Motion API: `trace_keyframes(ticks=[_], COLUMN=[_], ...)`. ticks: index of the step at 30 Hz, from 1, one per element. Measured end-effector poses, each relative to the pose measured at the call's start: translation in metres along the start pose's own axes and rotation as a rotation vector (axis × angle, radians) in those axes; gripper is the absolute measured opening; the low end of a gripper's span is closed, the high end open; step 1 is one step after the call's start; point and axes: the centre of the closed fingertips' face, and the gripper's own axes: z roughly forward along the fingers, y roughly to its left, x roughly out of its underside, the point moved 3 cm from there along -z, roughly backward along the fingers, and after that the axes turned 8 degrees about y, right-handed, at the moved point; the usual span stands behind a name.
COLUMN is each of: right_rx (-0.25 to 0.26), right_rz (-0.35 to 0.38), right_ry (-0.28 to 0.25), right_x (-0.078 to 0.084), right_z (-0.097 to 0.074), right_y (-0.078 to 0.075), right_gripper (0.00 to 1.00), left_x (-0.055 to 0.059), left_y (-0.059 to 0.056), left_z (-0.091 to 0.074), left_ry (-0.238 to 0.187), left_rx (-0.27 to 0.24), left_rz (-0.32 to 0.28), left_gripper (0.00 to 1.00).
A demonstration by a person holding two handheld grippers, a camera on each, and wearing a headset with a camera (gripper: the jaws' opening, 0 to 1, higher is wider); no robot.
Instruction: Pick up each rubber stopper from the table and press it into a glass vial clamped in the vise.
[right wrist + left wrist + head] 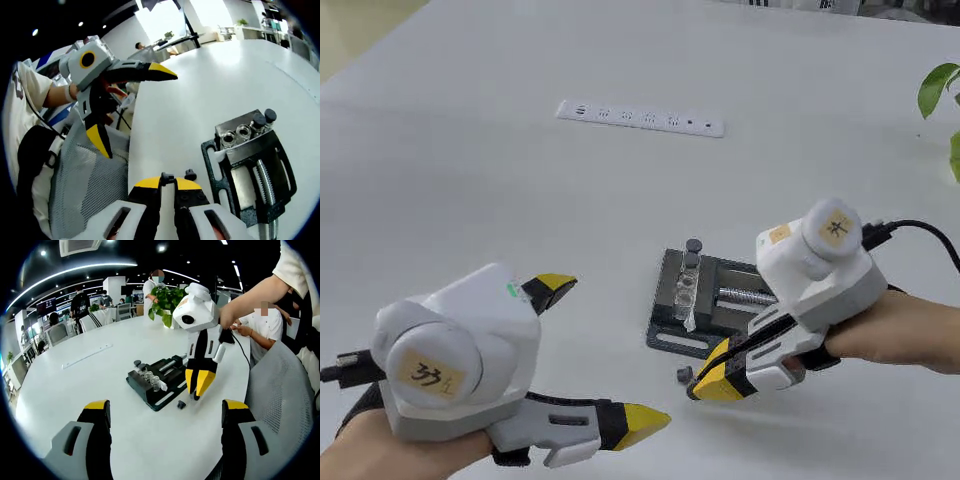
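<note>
Left gripper (615, 350) hovers over the near-left part of the desk (470, 170), jaws spread wide, nothing between them. Right gripper (698, 388) is low at the near corner of the vise (720, 300), jaws drawn almost together on a small dark rubber stopper (166, 176) at the tips. A second stopper (684, 375) lies on the desk just beside those tips. The vise clamps a row of glass vials (235, 134): the two nearer the right gripper are open, and the two far ones (692, 252) are stoppered. A power strip (640, 117) lies well beyond.
</note>
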Motion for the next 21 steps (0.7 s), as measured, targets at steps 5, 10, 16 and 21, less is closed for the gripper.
trace_keyframes(ticks=[5, 10, 16, 21], right_rx=[-0.105, -0.225, -0.366, -0.49], right_rz=[0.2, 0.378, 0.538, 0.651], right_ry=[-0.2, -0.378, -0.542, -0.64], right_x=[-0.02, -0.033, -0.042, -0.047], right_z=[-0.029, -0.052, -0.069, -0.078], right_y=[0.01, 0.018, 0.028, 0.04], right_gripper=[0.04, 0.04, 0.04, 0.04], left_x=[-0.02, -0.041, -0.065, -0.077], left_y=[-0.01, -0.02, -0.025, -0.026], left_z=[-0.002, -0.006, -0.01, -0.01], left_ry=[-0.06, -0.129, -0.209, -0.243], left_rx=[0.015, 0.031, 0.044, 0.051], left_rz=[0.018, 0.04, 0.025, 0.024], left_gripper=[0.86, 0.79, 0.64, 0.54])
